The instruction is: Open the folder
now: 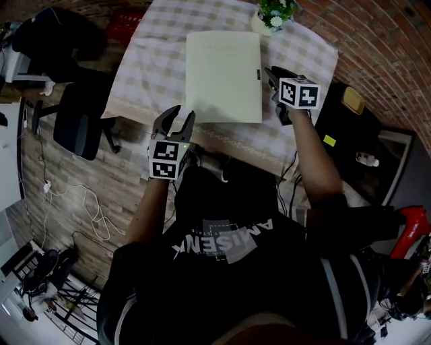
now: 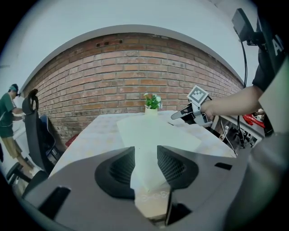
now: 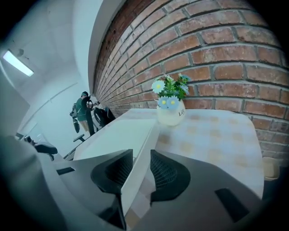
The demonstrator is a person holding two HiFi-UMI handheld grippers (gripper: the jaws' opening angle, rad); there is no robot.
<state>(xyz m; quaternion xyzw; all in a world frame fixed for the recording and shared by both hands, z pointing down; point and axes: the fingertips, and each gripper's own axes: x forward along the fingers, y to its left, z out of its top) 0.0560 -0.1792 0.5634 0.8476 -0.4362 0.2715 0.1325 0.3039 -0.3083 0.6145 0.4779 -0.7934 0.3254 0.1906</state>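
In the head view, a black padded office chair (image 1: 81,114) stands at the left, beside the desk (image 1: 145,74). The desk's cloth is a pale woven check with a patterned hem. The left gripper (image 1: 184,112) hovers at the desk's near edge. Its fingers are partly apart and hold nothing, with the tips just beside the folder's near left corner. The folder (image 1: 223,77) lies closed and flat mid-desk, a smooth, matte, cream rectangle. A small white pot of flowers (image 1: 269,17) stands past its far right corner. The right gripper (image 1: 272,74) is at the folder's right edge, fingers well apart and gripping nothing. Its own view shows that thin edge lined up in the gap between black ribbed pads (image 3: 169,173), which do not press on it. Only the gripper views show a person in green (image 2: 6,117) beyond the desk and the brick wall (image 2: 135,76) face on.
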